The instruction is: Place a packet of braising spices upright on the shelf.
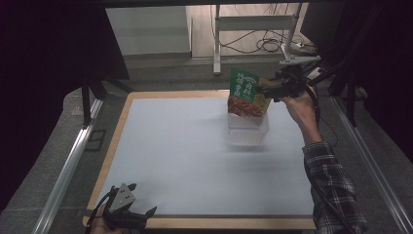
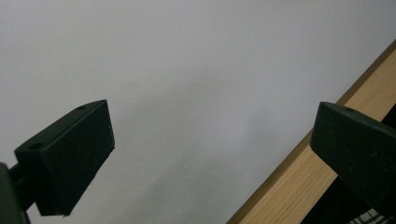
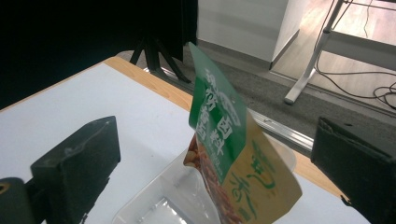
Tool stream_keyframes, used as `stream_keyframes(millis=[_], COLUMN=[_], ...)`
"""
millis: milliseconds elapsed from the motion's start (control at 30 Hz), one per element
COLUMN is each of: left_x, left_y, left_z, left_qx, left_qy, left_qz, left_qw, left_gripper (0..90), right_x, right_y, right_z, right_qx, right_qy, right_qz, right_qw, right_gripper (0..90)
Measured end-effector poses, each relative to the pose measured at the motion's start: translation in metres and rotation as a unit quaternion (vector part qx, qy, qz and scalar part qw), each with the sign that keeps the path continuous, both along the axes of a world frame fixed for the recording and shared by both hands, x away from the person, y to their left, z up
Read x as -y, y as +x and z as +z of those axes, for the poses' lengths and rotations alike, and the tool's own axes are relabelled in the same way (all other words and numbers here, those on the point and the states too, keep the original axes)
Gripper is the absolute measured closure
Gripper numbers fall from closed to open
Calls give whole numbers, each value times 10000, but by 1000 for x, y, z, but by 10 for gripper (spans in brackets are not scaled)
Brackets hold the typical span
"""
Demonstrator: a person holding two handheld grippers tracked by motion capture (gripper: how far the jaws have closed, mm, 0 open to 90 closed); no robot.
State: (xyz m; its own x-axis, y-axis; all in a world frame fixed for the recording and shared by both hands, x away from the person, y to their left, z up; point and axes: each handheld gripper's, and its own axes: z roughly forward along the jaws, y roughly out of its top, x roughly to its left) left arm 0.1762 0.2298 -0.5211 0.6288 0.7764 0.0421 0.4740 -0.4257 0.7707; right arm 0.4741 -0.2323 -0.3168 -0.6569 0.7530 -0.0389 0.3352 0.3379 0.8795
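With my right gripper (image 3: 215, 154) released, jaws wide around the green-and-yellow snack pouch (image 1: 247, 94), it stands tilted in the clear plastic tub (image 1: 247, 131) at the tabletop's (image 1: 185, 156) far right; brushing it while withdrawing could topple it out.

The white mat (image 1: 195, 151) on the table (image 1: 114, 146) lies bare from its left edge across the middle to the near edge, so a hand could pass there freely. Toward the far right corner a clear plastic tub (image 1: 247, 132) stands in the way, with a green and yellow snack bag (image 1: 247, 93) upright in it, rising well above the rim. The right gripper (image 1: 265, 90) hangs beside the bag's top, jaws spread wide, bag between them. The left gripper (image 1: 141, 214) sits at the near left corner.
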Motion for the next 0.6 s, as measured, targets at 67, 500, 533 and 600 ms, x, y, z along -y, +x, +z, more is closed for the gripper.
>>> stream_keyframes(millis=[67,500,533,600], left_x=[0,1,1,1], left_y=[0,0,0,0], left_z=[0,0,0,0], left_qx=[5,19,23,25], left_qy=[11,23,27,35], left_qz=[1,2,-1,-3], left_qw=[10000,10000,10000,10000], left_gripper=[0,0,0,0], right_x=[1,9,9,9], right_y=[-4,-29,-30,-35], right_z=[-1,-10,-12,-15], right_qx=[8,-75,-87,-104], right_qy=[2,-56,-12,13], right_qz=[8,-48,-28,21], right_qw=[10000,9999,10000,9999], right_gripper=[2,0,0,0])
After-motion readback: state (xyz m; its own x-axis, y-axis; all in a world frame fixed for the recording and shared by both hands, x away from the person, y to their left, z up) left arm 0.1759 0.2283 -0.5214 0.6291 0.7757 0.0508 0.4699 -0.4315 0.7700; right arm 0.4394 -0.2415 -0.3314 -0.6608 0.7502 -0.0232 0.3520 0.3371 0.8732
